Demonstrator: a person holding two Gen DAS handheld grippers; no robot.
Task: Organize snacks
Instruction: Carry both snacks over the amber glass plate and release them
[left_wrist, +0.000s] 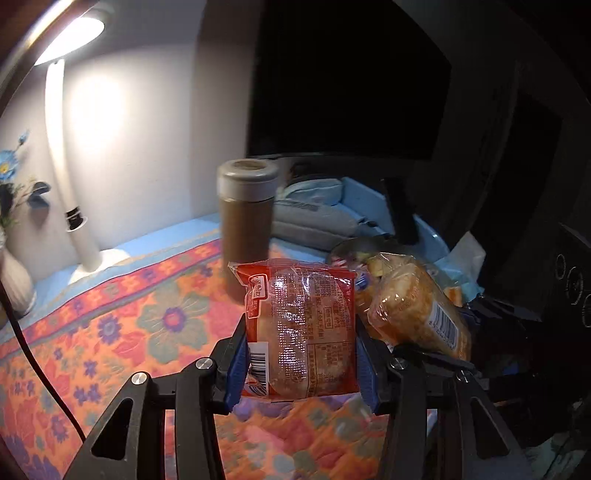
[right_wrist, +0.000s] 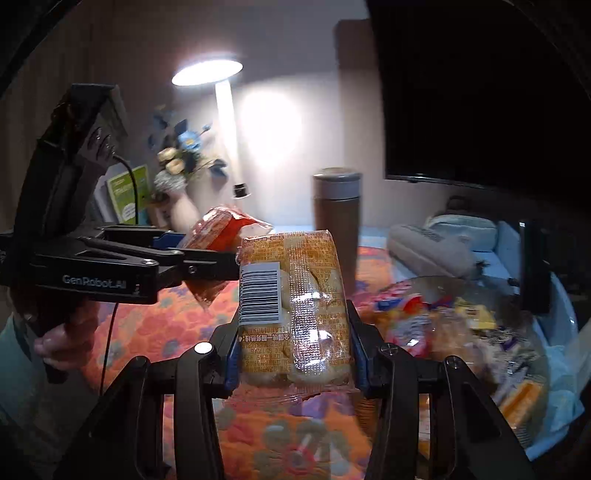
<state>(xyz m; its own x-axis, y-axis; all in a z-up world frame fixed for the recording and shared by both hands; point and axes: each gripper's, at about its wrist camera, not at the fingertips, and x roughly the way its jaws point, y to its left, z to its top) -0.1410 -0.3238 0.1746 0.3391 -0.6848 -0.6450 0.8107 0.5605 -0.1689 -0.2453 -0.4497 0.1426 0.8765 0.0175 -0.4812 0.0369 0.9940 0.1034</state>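
- We hold our left gripper (left_wrist: 301, 354) clenched on a red snack packet (left_wrist: 299, 328); its blue pads press the packet's two sides, and the packet stands upright above the flowered tablecloth (left_wrist: 122, 332), in front of the brown flask (left_wrist: 245, 225).
- From the right wrist view we see the same left gripper (right_wrist: 207, 258) reaching in from the left, the red snack packet (right_wrist: 221, 236) pinched at its tip, left of the flask (right_wrist: 336, 218); a hand (right_wrist: 62, 339) grips its handle, and a black cable (right_wrist: 110, 332) hangs beside it.
- Our right gripper (right_wrist: 293, 354) is clenched on an orange snack packet (right_wrist: 291, 302) with a white barcode label; the packet stands upright between the pads, lifted clear of the tablecloth (right_wrist: 288, 443), in front of the flask.
- In the left wrist view the orange snack packet (left_wrist: 417, 310) shows just right of the red one, tilted, to the right of the flask; the right gripper itself is dark there.
- A clear bowl (right_wrist: 546, 373) full of mixed snacks (right_wrist: 461, 332) sits right of the flask, near the orange packet.
- A lit white lamp (left_wrist: 70, 158) stands well left of the flask; a pale vase (left_wrist: 14, 280) with blue flowers (left_wrist: 9, 162) stands further left.
- A grey pouch (left_wrist: 314, 214) lies just right of the flask, behind it; a dark screen (left_wrist: 347, 81) hangs above.
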